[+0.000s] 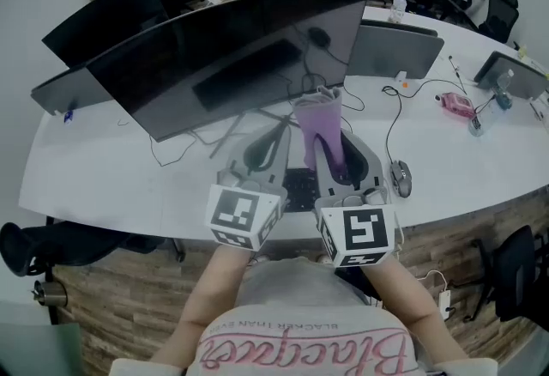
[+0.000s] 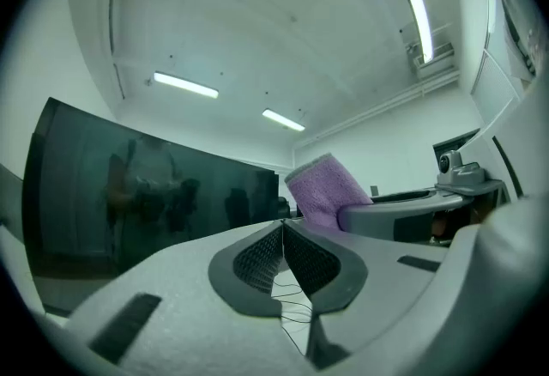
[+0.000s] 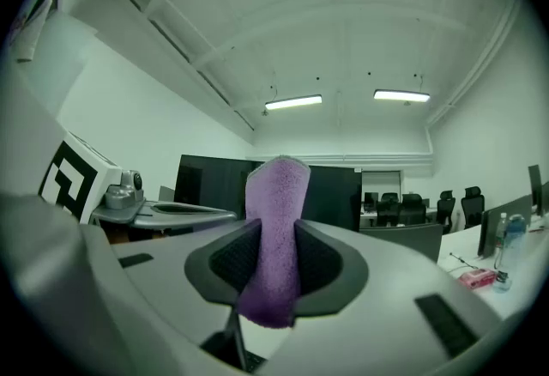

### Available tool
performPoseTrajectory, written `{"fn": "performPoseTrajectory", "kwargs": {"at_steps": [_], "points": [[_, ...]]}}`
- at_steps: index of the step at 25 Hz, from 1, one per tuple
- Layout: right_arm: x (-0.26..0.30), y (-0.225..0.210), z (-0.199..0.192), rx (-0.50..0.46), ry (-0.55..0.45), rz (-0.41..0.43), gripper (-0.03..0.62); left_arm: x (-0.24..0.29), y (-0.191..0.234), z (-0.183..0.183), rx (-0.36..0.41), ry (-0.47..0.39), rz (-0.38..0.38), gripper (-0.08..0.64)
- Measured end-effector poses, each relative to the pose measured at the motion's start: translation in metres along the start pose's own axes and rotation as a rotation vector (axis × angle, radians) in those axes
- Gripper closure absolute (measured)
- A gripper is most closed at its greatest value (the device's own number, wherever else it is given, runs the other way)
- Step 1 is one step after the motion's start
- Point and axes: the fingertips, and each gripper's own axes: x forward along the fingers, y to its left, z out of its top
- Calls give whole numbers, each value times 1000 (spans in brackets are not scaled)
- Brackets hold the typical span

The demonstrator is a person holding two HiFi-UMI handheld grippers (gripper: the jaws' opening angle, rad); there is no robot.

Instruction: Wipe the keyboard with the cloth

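Observation:
My right gripper point(image 1: 322, 127) is raised above the white desk point(image 1: 111, 168), shut on a purple cloth point(image 1: 319, 118) that stands up from between its pads and hangs a little below them. In the right gripper view the cloth point(image 3: 274, 220) fills the gap of the right gripper point(image 3: 276, 237). My left gripper point(image 1: 283, 130) is close beside it, shut with nothing held; its pads meet at the tip in the left gripper view point(image 2: 283, 228), where the cloth point(image 2: 322, 190) shows to the right. A dark strip of the keyboard point(image 1: 300, 188) shows below, between the two grippers; most of it is hidden.
A large dark curved monitor point(image 1: 232, 65) stands just behind the grippers. A mouse point(image 1: 401, 177) lies right of the keyboard, with cables point(image 1: 390, 121) across the desk. Backs of other monitors point(image 1: 396, 52), a pink object point(image 1: 459, 104) and a bottle point(image 1: 504, 89) stand farther right.

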Motion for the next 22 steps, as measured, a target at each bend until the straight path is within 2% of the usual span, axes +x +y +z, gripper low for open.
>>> {"fn": "performPoseTrajectory", "kwargs": {"at_steps": [4, 13, 22], "points": [[-1, 5, 13, 6, -38, -8, 491, -3, 4, 7, -35, -21, 2, 555], [2, 11, 12, 4, -38, 0, 494, -5, 6, 10, -5, -39, 2, 555], [1, 12, 9, 16, -39, 1, 495, -6, 7, 10, -16, -51, 6, 555]]}}
